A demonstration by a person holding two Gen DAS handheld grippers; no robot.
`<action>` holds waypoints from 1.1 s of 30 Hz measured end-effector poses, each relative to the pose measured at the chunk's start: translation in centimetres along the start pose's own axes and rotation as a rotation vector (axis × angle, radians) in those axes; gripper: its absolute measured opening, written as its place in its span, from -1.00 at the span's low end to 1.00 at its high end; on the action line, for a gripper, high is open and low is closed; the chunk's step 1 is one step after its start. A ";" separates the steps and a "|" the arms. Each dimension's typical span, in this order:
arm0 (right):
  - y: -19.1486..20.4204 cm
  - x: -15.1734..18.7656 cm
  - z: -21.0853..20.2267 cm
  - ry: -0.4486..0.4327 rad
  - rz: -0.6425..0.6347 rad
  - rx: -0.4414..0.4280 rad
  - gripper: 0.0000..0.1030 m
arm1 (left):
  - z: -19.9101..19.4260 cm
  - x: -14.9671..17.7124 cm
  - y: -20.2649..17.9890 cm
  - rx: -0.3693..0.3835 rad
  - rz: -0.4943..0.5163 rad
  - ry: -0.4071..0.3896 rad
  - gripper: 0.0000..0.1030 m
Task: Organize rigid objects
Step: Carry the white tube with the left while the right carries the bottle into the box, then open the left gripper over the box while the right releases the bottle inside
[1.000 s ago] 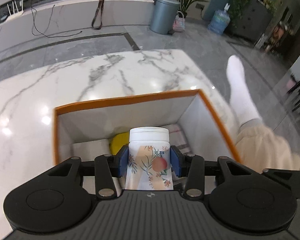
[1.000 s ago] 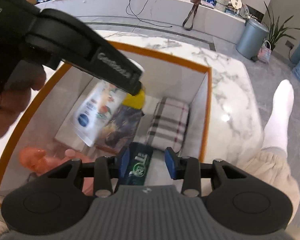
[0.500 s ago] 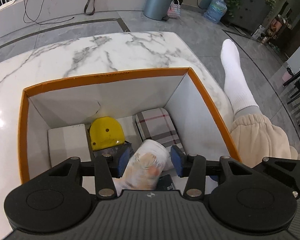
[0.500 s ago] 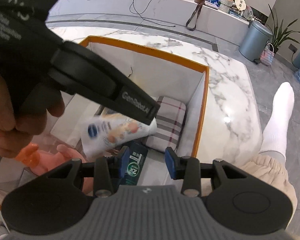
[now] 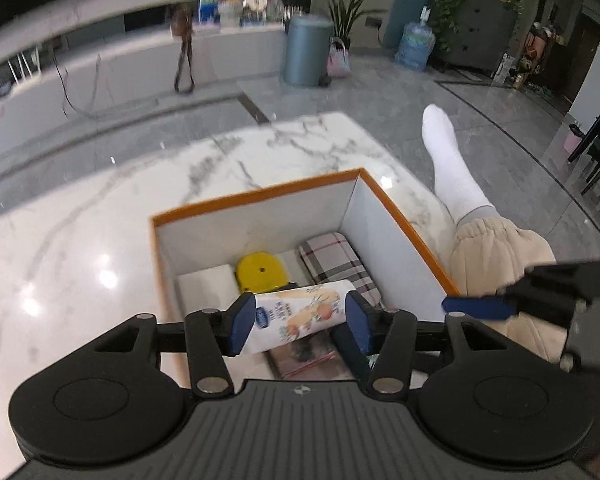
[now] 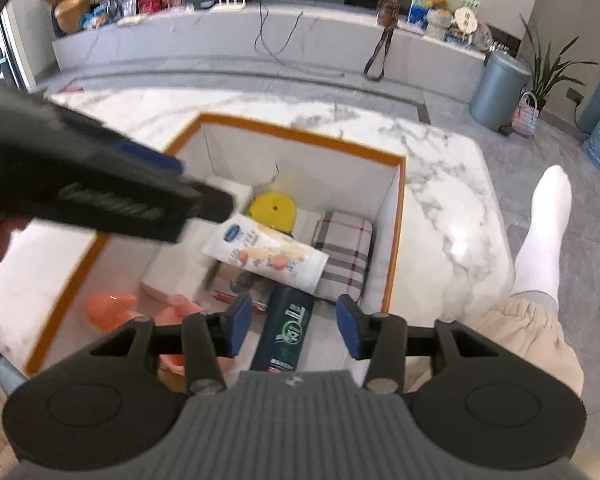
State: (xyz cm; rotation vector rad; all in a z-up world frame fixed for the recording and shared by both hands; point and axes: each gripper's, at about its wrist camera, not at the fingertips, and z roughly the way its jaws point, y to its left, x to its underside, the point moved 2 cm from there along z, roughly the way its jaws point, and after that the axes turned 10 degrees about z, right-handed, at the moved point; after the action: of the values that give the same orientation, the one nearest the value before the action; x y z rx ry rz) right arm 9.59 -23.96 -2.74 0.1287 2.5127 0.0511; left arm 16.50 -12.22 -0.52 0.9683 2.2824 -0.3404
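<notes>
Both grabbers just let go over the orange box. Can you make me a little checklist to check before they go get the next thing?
1. White flowery bottle inside the orange-rimmed box, lying on its side: ok.
2. Left gripper pads off the bottle, jaws opening: ok.
3. Dark green bottle lying in the box: ok.
4. Right gripper pads clear of it, jaws opening: ok.
5. White bottle resting steadily on the things beneath: cannot tell.
6. Next thing to fetch in view: not ok.
</notes>
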 end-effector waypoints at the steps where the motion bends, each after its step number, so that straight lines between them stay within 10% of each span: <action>1: 0.2 0.1 -0.7 -0.014 0.006 -0.006 -0.07 | -1.2 0.4 -0.1 -0.014 0.004 -0.015 0.19; 13: 2.3 3.2 -7.9 -0.145 0.096 -0.070 0.13 | -10.2 6.8 -2.6 -0.213 -0.041 -0.172 0.34; 33: 5.4 10.4 -12.0 -0.353 0.145 -0.083 0.65 | -13.7 14.2 -4.4 -0.391 -0.172 -0.282 0.82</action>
State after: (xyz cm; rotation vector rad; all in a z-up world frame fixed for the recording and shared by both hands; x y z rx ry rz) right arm -5.42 -17.54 1.25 0.2617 2.1421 0.1762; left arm -0.36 -1.15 0.88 0.4937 2.0696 -0.0859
